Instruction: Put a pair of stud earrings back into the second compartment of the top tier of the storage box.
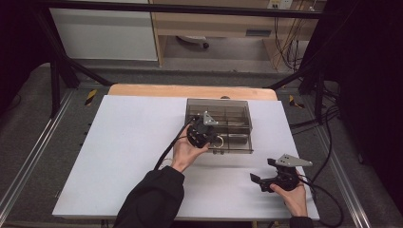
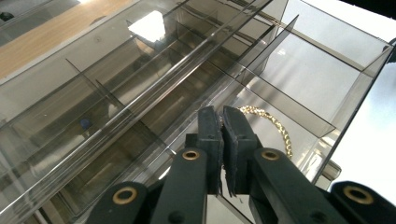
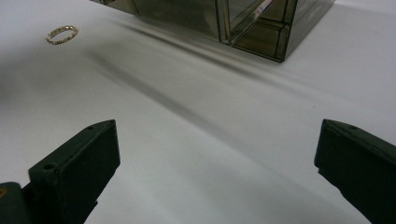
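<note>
Gold chain bracelet (image 2: 273,123) hangs over smoked clear organizer box (image 1: 240,108) front compartment; box w/ dividers, mid-table.

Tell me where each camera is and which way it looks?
High view: above the person's side of the table, looking forward and down; both forearms, hands and tools show.
Left gripper view: rides on the left tool, looking along its shut jaws into the box, where a gold chain hangs from them.
Right gripper view: rides on the right tool, looking low across the table between its open jaws toward a ring.
Shared: all views see the box.
</note>
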A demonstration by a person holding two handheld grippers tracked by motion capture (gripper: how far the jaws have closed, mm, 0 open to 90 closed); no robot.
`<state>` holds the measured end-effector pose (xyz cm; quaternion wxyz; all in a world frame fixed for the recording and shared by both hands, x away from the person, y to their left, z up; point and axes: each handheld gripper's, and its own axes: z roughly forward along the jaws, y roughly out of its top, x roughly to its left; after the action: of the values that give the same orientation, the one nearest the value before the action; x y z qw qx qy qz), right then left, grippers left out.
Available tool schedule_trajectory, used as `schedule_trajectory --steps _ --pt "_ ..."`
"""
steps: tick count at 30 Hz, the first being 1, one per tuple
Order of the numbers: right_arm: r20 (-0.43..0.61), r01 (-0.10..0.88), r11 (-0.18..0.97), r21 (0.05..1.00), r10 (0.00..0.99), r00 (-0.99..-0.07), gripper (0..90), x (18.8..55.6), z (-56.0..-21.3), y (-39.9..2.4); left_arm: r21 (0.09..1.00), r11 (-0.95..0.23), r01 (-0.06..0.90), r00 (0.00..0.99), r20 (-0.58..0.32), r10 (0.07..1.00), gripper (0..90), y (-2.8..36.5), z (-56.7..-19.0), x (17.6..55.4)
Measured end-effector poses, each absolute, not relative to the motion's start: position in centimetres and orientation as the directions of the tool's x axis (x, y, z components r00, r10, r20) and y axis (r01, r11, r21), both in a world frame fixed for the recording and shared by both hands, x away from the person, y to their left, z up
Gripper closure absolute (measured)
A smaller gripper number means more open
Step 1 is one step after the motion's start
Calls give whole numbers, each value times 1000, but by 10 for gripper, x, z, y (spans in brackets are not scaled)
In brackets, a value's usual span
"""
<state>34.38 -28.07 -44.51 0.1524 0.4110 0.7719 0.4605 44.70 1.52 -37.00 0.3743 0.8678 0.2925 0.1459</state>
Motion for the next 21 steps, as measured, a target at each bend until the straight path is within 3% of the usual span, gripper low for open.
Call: schedule_trajectory --steps 6,21 --pt "142 493 238 837 775 -615 8 344 -445 -281 747 -543 384 791 38 611 794 18 -366 445" --pt "140 493 239 837 776 -615 7 343 -445 -281 793 -472 385 761 16 648 432 73 -342 421"
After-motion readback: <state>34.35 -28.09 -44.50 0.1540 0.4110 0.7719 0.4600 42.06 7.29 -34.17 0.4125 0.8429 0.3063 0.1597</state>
